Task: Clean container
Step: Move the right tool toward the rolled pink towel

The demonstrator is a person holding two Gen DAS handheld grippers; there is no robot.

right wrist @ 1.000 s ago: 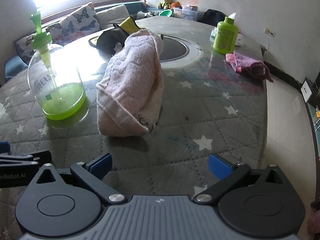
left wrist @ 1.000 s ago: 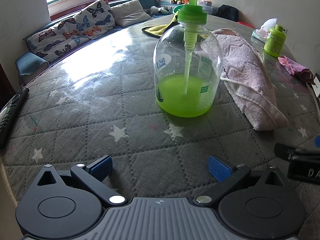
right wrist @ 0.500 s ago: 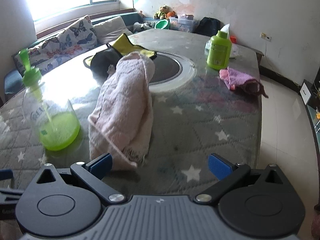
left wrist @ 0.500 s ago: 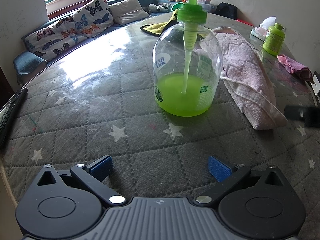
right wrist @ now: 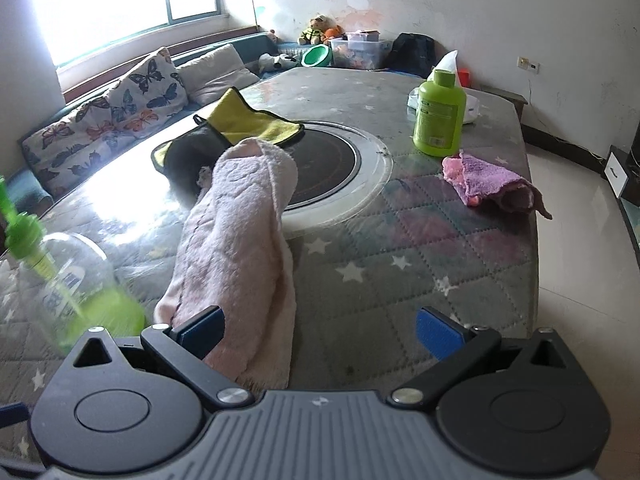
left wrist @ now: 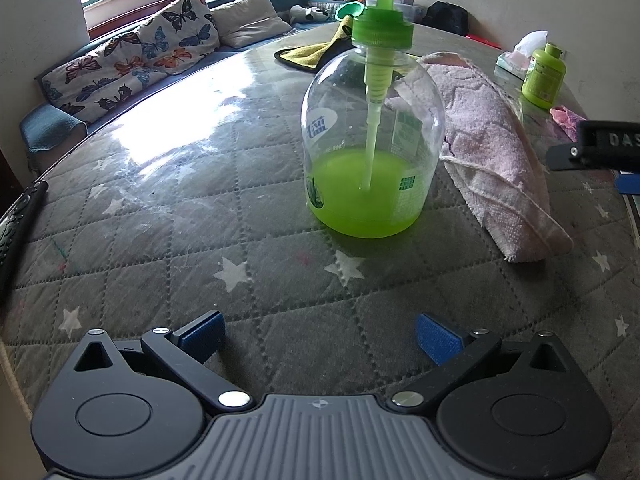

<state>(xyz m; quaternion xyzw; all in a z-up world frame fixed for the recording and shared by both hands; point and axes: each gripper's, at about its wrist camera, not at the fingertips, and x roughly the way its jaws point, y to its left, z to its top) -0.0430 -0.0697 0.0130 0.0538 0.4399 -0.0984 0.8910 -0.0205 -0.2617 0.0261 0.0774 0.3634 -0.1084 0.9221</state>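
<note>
Quilted table (left wrist: 160,248), pump bottle (left wrist: 370,160) ahead of spread, empty left fingers (left wrist: 202,332), right fingers (right wrist: 438,330) spread too

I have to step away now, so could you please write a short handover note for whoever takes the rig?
Left tongs: open, empty, facing the pump bottle.
Right tongs: open, empty, over the near end of the pink towel.
Bottle stands upright on the table, partly filled with green liquid, towel lying just beside it.
Done: nothing visibly; neither item is picked up.
Left: probably grasp the towel, steady the bottle, wipe it.
</note>
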